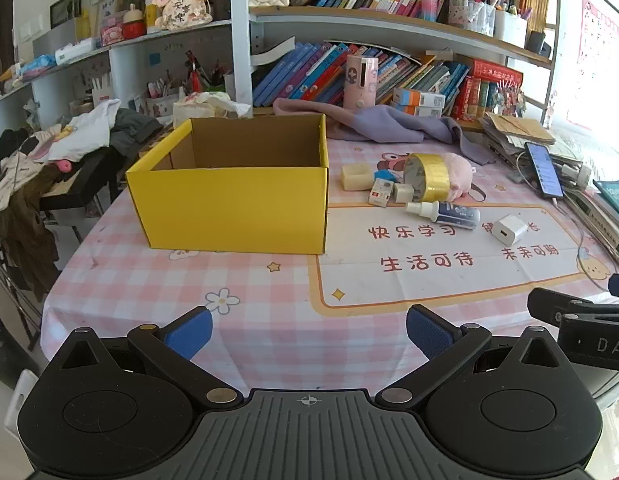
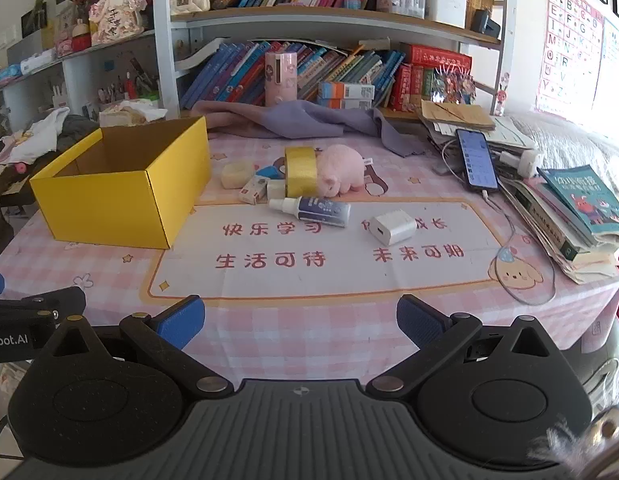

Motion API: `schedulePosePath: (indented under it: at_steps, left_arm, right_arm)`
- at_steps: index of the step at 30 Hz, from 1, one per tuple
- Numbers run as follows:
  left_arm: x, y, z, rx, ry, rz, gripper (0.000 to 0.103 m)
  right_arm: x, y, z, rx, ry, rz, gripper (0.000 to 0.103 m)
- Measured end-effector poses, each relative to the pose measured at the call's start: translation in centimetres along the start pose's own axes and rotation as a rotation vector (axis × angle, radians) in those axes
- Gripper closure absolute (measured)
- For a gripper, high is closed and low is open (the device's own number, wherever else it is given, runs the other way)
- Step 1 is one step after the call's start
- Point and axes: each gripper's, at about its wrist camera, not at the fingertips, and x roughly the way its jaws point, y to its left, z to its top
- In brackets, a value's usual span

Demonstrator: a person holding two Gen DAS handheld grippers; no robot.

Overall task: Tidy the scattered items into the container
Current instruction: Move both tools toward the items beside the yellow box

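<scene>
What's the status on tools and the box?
Left tool open, empty; right tool open, empty. Yellow box open-topped, nothing visible inside. Tape roll, spray bottle, white charger on the table. Path clear.

The yellow box (image 1: 233, 208) looks like matt cardboard, brown inside. A smooth printed cloth covers the desk (image 1: 149, 280). The tape roll (image 2: 301, 170) is glossy gold, the pig toy (image 2: 341, 172) soft pink plush, the charger (image 2: 393, 227) smooth white plastic. Ribbed blue pads (image 1: 429, 332) line the left gripper (image 1: 309, 332).

Yellow box (image 2: 121, 196), pink checked tablecloth (image 2: 309, 344), gold tape roll (image 2: 300, 176), white charger (image 2: 393, 227)
</scene>
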Motion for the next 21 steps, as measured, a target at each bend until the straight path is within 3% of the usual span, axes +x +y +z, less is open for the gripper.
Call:
schedulePosePath:
  at_steps: [8, 13, 21]
  left_arm:
    - [0.0, 0.1, 0.0, -0.033, -0.027, -0.074, 0.0]
    - [-0.3, -0.1, 0.5, -0.053, -0.076, -0.104, 0.0]
    - [1.5, -2.3, 0.9, 0.025, 0.005, -0.101, 0.0]
  right_arm:
    - [-0.3, -0.3, 0.2, -0.034, -0.061, -0.02, 0.0]
    - [-0.1, -2.0, 0.1, 0.028, -0.053, -0.025, 0.0]
    - [2.0, -2.8, 0.8, 0.019, -0.014, 0.015, 0.0]
